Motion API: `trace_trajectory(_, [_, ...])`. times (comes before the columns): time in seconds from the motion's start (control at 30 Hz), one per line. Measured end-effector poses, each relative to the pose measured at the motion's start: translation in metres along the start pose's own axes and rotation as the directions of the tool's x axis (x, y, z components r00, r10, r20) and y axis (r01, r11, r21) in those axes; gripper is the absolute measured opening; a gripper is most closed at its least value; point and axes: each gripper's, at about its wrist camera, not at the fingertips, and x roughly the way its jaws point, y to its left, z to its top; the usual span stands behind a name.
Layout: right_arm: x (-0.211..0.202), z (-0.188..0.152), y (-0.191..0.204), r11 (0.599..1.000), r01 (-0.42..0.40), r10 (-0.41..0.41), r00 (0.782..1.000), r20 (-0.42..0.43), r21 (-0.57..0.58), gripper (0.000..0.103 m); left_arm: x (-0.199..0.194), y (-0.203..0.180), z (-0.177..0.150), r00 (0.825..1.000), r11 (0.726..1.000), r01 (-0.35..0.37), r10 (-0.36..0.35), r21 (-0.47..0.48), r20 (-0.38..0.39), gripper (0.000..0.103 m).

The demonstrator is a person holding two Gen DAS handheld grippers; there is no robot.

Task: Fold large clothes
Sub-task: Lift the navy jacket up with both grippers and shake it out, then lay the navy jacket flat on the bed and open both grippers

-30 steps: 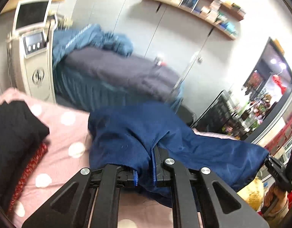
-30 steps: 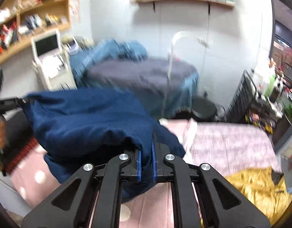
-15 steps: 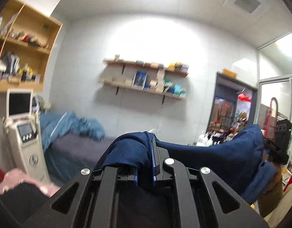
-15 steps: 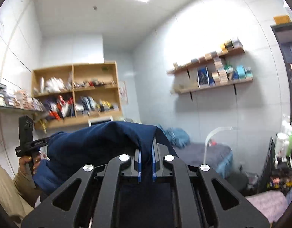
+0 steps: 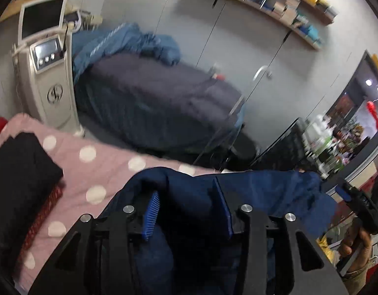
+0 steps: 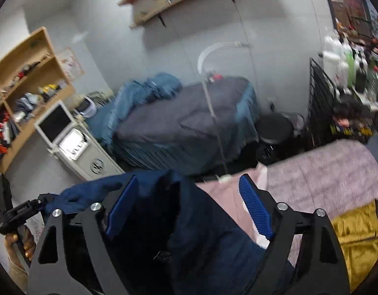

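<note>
A large navy blue garment (image 5: 262, 191) lies bunched over the pink polka-dot bed cover (image 5: 95, 162), stretched between both grippers. My left gripper (image 5: 186, 209) has its jaws opening. Cloth sits loose between the blue pads (image 5: 150, 213), and the left pad's ribbed face shows. My right gripper (image 6: 189, 204) is opening wide, with the navy garment (image 6: 193, 233) heaped between its pads (image 6: 255, 209) and neither pad pressing on it. In the left wrist view the right gripper (image 5: 353, 196) shows at the garment's far end, held by a hand. In the right wrist view the left gripper (image 6: 24, 211) shows at the other end.
A folded black stack (image 5: 19, 172) sits on the bed's left. A mustard-yellow garment (image 6: 356, 236) and a mauve blanket (image 6: 336, 172) lie on the right. Beyond the bed stand a white machine with a screen (image 5: 49, 73), a grey treatment bed (image 5: 164, 98) and a black wire rack (image 6: 321, 113).
Half a second ago both grippers were shut on the garment and raised toward the wall and ceiling. Both have now swung down toward the bed and their jaws have come apart.
</note>
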Motion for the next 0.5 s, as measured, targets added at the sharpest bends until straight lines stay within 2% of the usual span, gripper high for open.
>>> trace_trajectory(0.03, [0.025,-0.019,-0.01,0.998,0.048,-0.046,0.997,-0.066,0.029,0.083,0.029,0.012,-0.018,0.998,0.999,-0.051,0.05,-0.002,-0.023,0.044])
trace_trajectory(0.1, [0.056,-0.058,-0.026,0.996,0.069,-0.059,0.985,-0.163,0.06,0.083,0.061,0.031,-0.046,0.983,0.985,-0.173,0.174,0.017,-0.061,0.059])
trace_trajectory(0.17, [0.073,-0.099,-0.038,0.991,0.118,-0.099,0.963,-0.25,0.061,0.083,0.084,0.056,-0.082,0.969,0.976,-0.219,0.219,0.007,-0.114,0.06])
trace_trajectory(0.23, [0.088,-0.142,-0.044,0.989,0.143,-0.123,0.932,-0.341,0.034,0.083,0.087,0.076,-0.107,0.957,0.969,-0.245,0.236,-0.032,-0.167,0.063])
trace_trajectory(0.27, [0.093,-0.168,-0.048,0.987,0.158,-0.146,0.909,-0.389,0.0,0.083,0.085,0.09,-0.123,0.952,0.966,-0.248,0.231,-0.066,-0.198,0.067])
trace_trajectory(0.33, [0.094,-0.205,-0.053,0.98,0.184,-0.199,0.875,-0.441,-0.076,0.083,0.079,0.113,-0.146,0.94,0.956,-0.275,0.245,-0.1,-0.236,0.071])
trace_trajectory(0.4, [0.095,-0.233,-0.057,0.965,0.204,-0.26,0.837,-0.481,-0.166,0.083,0.068,0.133,-0.162,0.917,0.935,-0.337,0.297,-0.115,-0.267,0.072])
trace_trajectory(0.43, [0.095,-0.246,-0.06,0.959,0.208,-0.278,0.827,-0.488,-0.193,0.083,0.062,0.14,-0.167,0.911,0.928,-0.352,0.31,-0.121,-0.27,0.072])
trace_trajectory(0.5, [0.093,-0.256,-0.062,0.949,0.22,-0.305,0.82,-0.483,-0.226,0.083,0.044,0.152,-0.174,0.909,0.916,-0.377,0.336,-0.138,-0.247,0.081])
